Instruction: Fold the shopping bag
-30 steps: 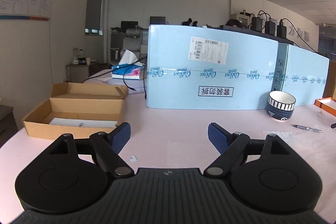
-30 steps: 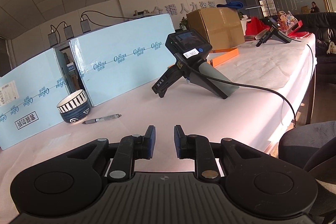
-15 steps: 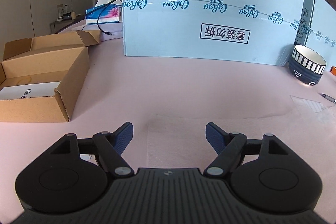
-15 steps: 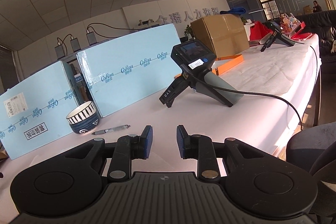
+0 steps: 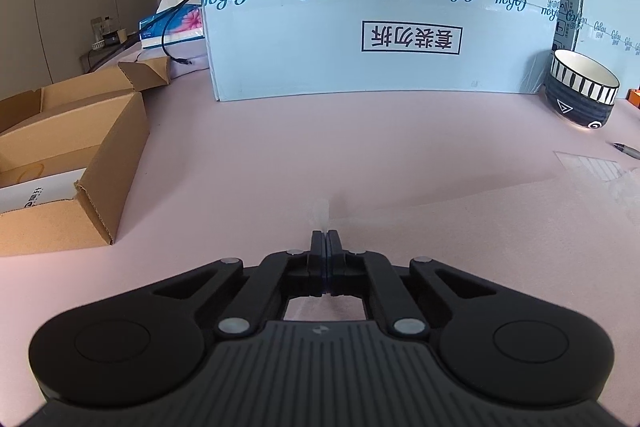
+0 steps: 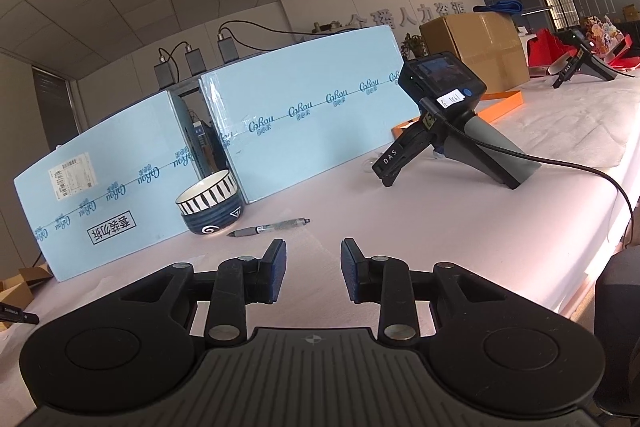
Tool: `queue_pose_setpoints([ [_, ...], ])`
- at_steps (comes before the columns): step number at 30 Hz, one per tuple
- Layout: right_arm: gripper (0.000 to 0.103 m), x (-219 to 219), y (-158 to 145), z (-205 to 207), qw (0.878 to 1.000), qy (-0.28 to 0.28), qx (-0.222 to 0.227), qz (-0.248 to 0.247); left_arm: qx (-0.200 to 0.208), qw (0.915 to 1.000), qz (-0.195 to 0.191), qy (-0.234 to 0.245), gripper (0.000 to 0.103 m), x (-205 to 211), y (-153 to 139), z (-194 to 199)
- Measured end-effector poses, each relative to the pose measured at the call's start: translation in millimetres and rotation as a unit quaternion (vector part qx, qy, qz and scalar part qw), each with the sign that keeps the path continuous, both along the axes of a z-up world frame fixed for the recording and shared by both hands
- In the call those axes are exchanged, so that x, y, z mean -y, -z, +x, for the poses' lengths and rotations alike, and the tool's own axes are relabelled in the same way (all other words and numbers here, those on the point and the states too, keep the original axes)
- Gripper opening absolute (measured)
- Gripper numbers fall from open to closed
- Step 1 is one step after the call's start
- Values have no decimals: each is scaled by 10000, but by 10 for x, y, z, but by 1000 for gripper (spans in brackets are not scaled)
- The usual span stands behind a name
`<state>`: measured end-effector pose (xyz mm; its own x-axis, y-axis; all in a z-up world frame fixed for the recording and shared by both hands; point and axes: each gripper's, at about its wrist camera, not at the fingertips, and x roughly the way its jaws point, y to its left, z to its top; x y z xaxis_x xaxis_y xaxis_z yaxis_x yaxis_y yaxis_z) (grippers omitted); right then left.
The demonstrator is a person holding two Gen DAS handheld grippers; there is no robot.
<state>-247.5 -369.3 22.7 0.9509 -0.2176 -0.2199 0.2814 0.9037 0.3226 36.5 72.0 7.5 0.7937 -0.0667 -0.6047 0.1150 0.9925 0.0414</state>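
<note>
1. Bag [image 5: 500, 227]: thin, pale, near see-through sheet lying flat on the pink surface [image 5: 280, 147], spreading right from the left claw [image 5: 325, 239].
2. Left claw: pads pressed together, clamped on a bag edge; a small whitish tuft of film pokes up just past the tips.
3. Right claw [image 6: 313, 267]: pads apart and opening, only bare surface seen in the gap, hanging low over the surface.
4. Bowl [image 5: 582, 95]: striped, dark blue, upright, beside the blue box [image 5: 380, 7].
5. Pen [image 6: 270, 227]: lying just beside the bowl, ahead of the right claw.
6. Carton [image 5: 80, 147]: open, brown, at the surface's left side, well apart from the bag.
7. Handheld rig [image 6: 444, 131]: spare unit with cable, resting on the surface right of the blue box.
</note>
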Motion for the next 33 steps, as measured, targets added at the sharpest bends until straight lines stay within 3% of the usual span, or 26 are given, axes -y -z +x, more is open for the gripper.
queue_pose_setpoints([
  [13,35,-311,7,496,9964,-679,-438,-267,274,9981,290,-465,2,-333,-144,113],
  [15,35,-364,27,566,9950,-773,-565,-289,291,9969,396,-608,11,-346,-116,126],
  [17,35,-412,59,599,9937,-857,-651,-310,289,9954,455,-788,47,-369,-104,137],
  [18,35,-423,72,605,9934,-867,-677,-316,275,9945,455,-897,54,-386,-108,142],
  [24,35,-365,89,564,9942,-712,-737,-333,733,9880,713,-1157,66,-403,-371,-63],
  [28,31,-205,58,467,9981,-222,-542,-197,1398,9822,696,-1041,78,-337,-656,-531],
  [30,28,-141,59,452,9984,-153,-530,-88,1652,9809,531,-878,80,-233,-726,-862],
  [33,22,-122,69,485,9979,-183,-624,-33,1640,9858,80,-342,80,1,-707,-1293],
])
